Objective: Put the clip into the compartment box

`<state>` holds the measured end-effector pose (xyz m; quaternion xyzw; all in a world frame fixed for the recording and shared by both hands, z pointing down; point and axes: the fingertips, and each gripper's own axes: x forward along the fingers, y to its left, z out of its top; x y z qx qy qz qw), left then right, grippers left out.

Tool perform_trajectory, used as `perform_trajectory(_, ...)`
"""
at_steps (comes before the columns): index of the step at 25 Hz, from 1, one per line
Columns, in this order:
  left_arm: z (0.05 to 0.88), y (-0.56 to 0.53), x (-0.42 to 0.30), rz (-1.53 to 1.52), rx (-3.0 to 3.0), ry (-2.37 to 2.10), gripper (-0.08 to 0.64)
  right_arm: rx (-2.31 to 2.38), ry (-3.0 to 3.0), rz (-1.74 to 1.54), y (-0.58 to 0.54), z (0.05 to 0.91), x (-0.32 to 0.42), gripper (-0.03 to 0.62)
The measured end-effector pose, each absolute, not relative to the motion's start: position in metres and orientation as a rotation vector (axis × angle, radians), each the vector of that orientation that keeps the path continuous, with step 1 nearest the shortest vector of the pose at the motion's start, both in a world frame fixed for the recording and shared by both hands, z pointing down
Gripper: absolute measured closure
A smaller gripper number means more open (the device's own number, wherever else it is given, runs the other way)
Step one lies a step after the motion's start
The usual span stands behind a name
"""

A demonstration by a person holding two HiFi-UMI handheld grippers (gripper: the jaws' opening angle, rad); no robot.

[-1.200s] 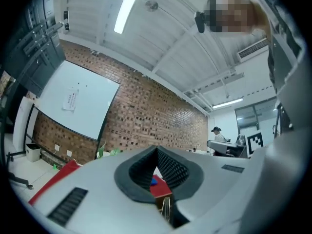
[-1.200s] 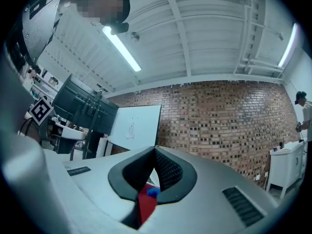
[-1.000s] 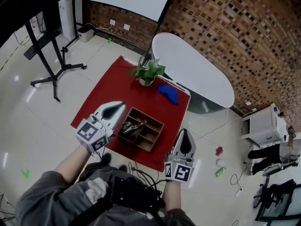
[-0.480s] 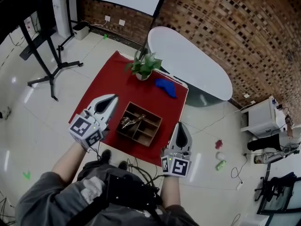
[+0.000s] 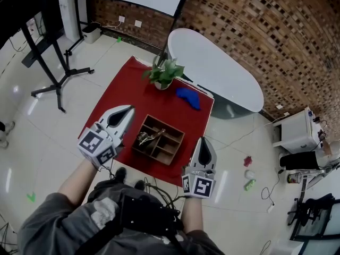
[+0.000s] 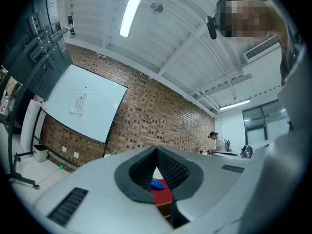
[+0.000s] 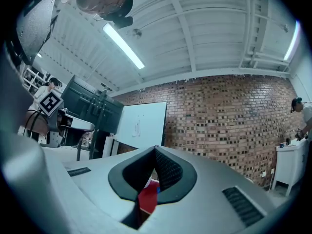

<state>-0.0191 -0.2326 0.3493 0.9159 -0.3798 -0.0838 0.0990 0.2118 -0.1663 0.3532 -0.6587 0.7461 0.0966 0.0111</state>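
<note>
The wooden compartment box sits on the red cloth. Metal clips lie in its near left compartment. My left gripper hovers just left of the box, shut and holding nothing. My right gripper hangs off the box's right near corner, its jaws closed together and empty. In the left gripper view the pads meet at the tip, and the red cloth and a blue thing show through below. The right gripper view shows its pads meeting, with red cloth beneath.
A potted plant stands at the cloth's far edge, and a blue thing lies to its right. A white oval table is behind. A black stand is on the floor at left; small items lie at right.
My left gripper has drawn back a little to the left, away from the box's corner. The right gripper has hardly moved. Both stay shut.
</note>
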Motion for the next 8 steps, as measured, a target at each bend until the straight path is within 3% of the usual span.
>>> perform_trajectory(8,0.3541,-0.2379,-0.0163,-0.208,2.699,-1.127,0.526,-2.062,2.330,0.299,-0.1745,0.3606,0.2124,0.594)
